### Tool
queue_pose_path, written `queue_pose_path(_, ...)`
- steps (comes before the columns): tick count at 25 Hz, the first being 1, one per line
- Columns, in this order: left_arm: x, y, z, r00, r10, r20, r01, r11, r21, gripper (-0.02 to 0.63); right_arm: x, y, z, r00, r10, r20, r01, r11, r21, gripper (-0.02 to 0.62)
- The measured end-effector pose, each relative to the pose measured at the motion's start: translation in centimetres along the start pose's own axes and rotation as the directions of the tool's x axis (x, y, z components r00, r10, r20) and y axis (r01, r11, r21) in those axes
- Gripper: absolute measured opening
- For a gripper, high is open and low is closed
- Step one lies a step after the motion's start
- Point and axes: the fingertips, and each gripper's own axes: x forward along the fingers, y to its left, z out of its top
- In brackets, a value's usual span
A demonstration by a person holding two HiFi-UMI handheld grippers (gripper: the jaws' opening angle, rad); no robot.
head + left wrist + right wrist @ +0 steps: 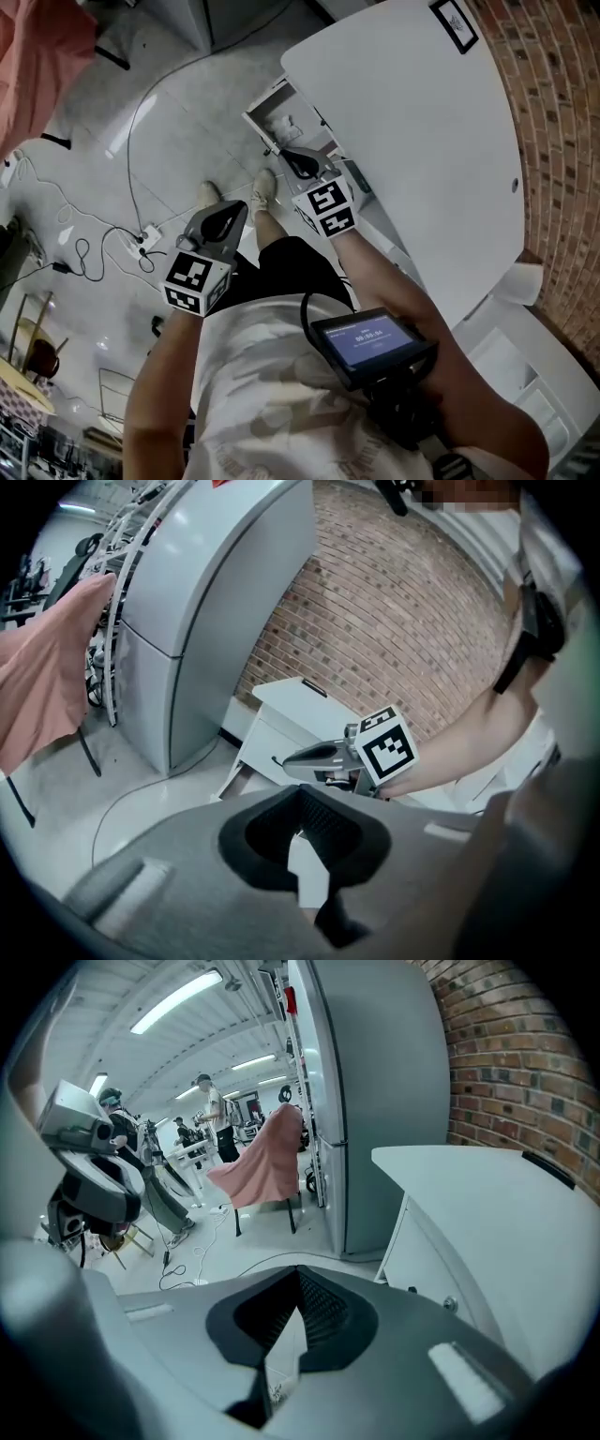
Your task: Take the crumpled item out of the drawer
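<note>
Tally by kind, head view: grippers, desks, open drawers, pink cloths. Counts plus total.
Grippers: 2 (left gripper, right gripper)
White desk: 1
Open drawer: 1
Pink cloth: 1
Total: 5

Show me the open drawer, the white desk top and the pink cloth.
open drawer [272, 111], head view, on the bare pale inside of it
white desk top [412, 141], head view, on the bare middle of the top
pink cloth [42, 682], left gripper view, on the middle of the hanging fabric
</note>
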Motion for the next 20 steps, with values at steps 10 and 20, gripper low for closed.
queue_pose_path(10,2.9,4.4,-2.0,0.997,0.073,0.013,-0.072,0.994,-0.08,0.003,4.2,-2.2,-3.6,0.998,0.021,-0.064,-0.021,1.0,-0.009,0.006)
queue_pose_path(20,8.0,7.7,-4.4,0.995,0.101,0.024,-0.096,0.984,-0.152,0.003,8.6,-5.2,-9.8,0.977,0.011,-0.214,-0.017,1.0,-0.026,0.008)
